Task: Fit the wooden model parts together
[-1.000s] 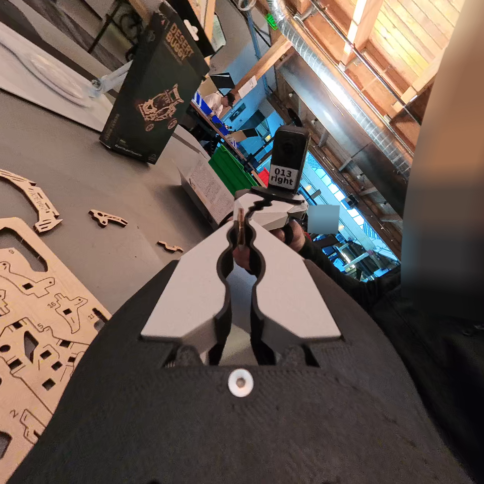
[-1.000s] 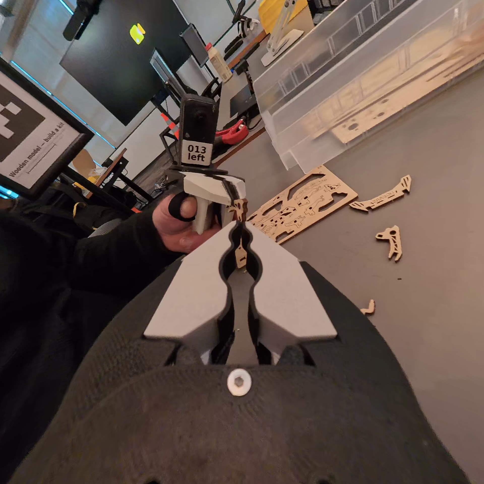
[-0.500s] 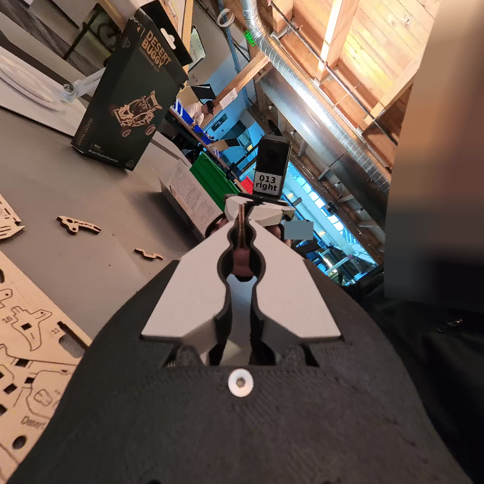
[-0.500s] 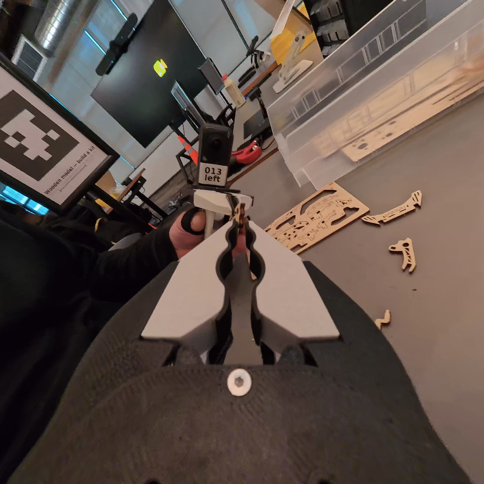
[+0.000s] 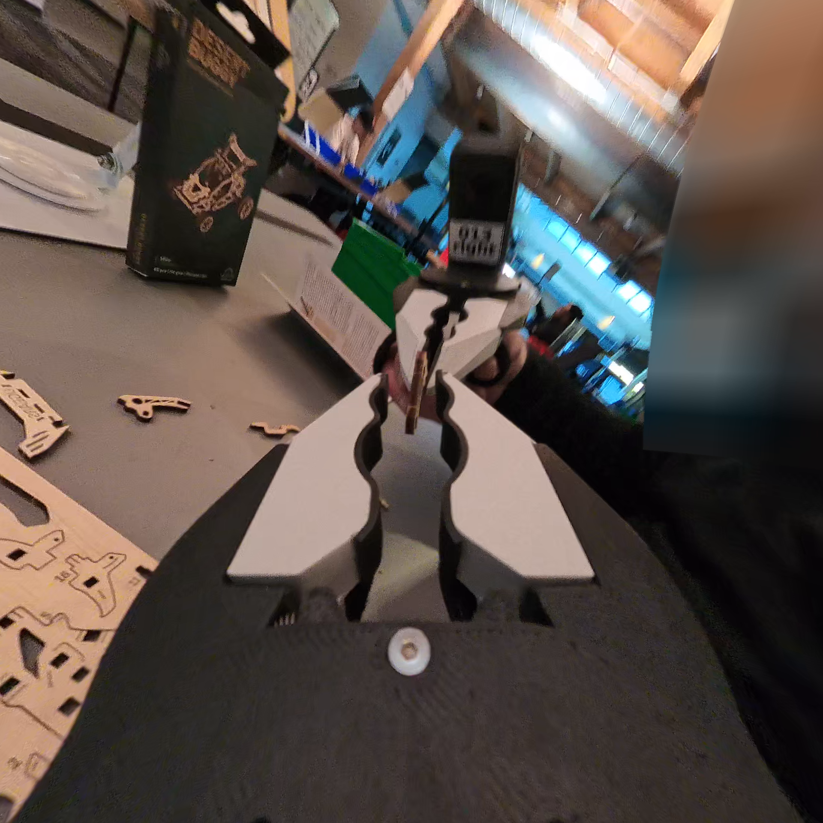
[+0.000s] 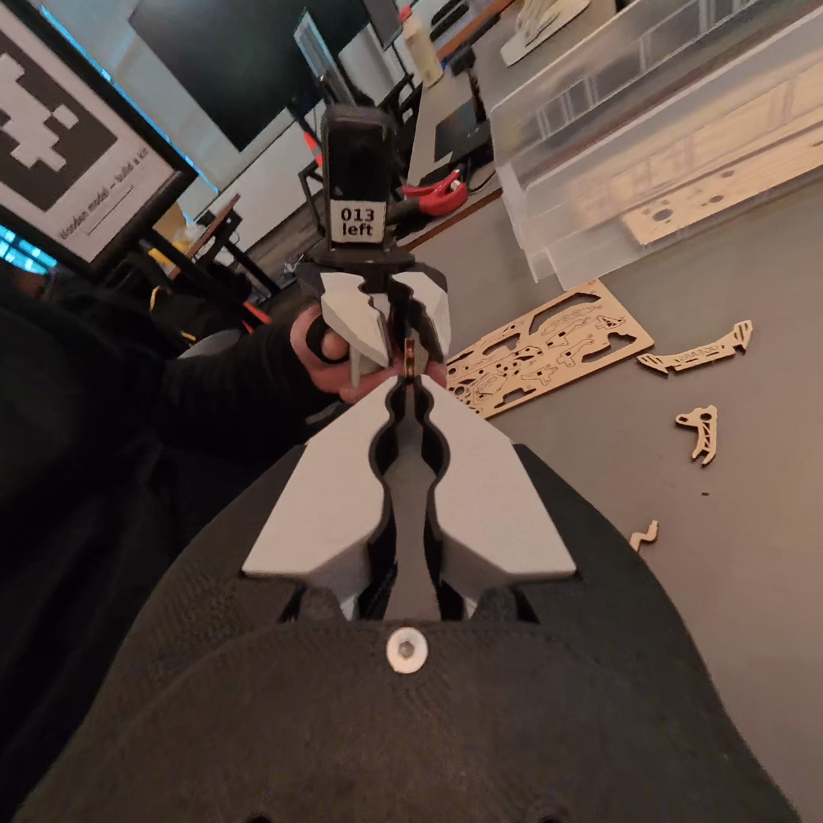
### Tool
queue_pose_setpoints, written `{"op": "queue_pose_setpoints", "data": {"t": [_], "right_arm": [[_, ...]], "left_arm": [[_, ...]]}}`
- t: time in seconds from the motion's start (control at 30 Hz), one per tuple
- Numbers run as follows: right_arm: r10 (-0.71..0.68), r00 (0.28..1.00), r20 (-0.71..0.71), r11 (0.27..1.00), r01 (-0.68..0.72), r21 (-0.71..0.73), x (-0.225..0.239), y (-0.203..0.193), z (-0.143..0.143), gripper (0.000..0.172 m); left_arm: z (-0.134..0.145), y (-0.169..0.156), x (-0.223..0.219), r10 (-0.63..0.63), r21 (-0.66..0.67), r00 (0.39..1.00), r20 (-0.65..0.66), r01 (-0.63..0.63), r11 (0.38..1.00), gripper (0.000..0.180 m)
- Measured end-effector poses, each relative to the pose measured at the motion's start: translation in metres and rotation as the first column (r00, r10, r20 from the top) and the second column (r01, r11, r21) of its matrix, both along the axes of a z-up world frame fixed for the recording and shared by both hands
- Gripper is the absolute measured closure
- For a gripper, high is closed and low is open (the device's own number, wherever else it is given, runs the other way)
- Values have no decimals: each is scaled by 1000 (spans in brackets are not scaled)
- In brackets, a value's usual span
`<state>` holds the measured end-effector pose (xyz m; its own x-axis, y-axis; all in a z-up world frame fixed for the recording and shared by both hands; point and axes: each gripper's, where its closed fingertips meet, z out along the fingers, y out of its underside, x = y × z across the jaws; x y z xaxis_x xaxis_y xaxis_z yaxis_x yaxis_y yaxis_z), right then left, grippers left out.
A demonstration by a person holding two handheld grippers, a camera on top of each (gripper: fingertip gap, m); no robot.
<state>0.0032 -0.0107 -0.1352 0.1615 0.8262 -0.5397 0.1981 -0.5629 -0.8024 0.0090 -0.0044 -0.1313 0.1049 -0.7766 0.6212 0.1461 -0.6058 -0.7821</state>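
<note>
At the centre of the left wrist view, the left claw (image 5: 409, 392) stands apart, a thin wooden piece (image 5: 417, 392) hanging between its fingers without either pad touching it. Just beyond, the right claw (image 6: 409, 378) is pinched tight on that piece's edge, so it alone seems to carry it. Lower left lies a cut-out sheet (image 5: 40, 592), with loose parts (image 5: 151, 404) on the grey table (image 5: 133, 338) and a dark box (image 5: 200, 147) at upper left. Most parts look unjoined, so assembly seems at an early stage.
</note>
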Motion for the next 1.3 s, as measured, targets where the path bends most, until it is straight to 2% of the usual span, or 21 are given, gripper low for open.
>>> {"op": "queue_pose_setpoints", "data": {"t": [0.1, 0.3, 0.4, 0.47, 0.57, 0.63, 0.7, 0.87, 1.03, 1.13, 1.3], "right_arm": [[51, 998, 31, 999, -51, -6, 1, -2, 0, 171], [116, 992, 42, 993, -115, -23, -1, -6, 4, 171], [54, 995, 90, 998, -55, 12, -2, 3, -2, 169], [-23, 980, 199, 996, 6, 85, 2, 11, -17, 164], [-64, 921, 385, 985, -4, 175, 6, 6, -50, 158], [-119, 840, 530, 952, -55, 301, 11, 8, -75, 151], [-159, 775, 612, 910, -126, 396, 10, 10, -92, 156], [-132, 705, 696, 903, -205, 379, 1, 7, -117, 161], [-108, 709, 697, 933, -169, 317, -4, 13, -121, 166], [-124, 740, 661, 948, -109, 300, -4, 16, -117, 170], [-238, 835, 496, 959, 121, 256, -9, 27, -76, 170]], "left_arm": [[5, -3, 2, -19, 42, 999, -27, 20, 999, 178], [10, -6, 1, -30, 46, 1000, -8, 30, 998, 179], [5, 1, -2, 45, 89, 997, -67, -38, 995, 179], [2, 12, -11, 119, 78, 990, -70, -113, 990, 179], [-7, 19, -24, 186, 66, 979, -88, -181, 981, 179], [-14, 19, -27, 207, 69, 973, -103, -201, 977, 179], [-17, 21, -28, 223, 53, 970, -93, -219, 974, 179], [-26, 23, -30, 239, 67, 963, -123, -232, 970, 179], [-30, 27, -34, 260, 55, 959, -109, -255, 965, 179], [-30, 30, -34, 281, 85, 954, -107, -273, 958, 179], [-28, 36, -33, 360, 219, 922, -141, -325, 920, 179]]}}
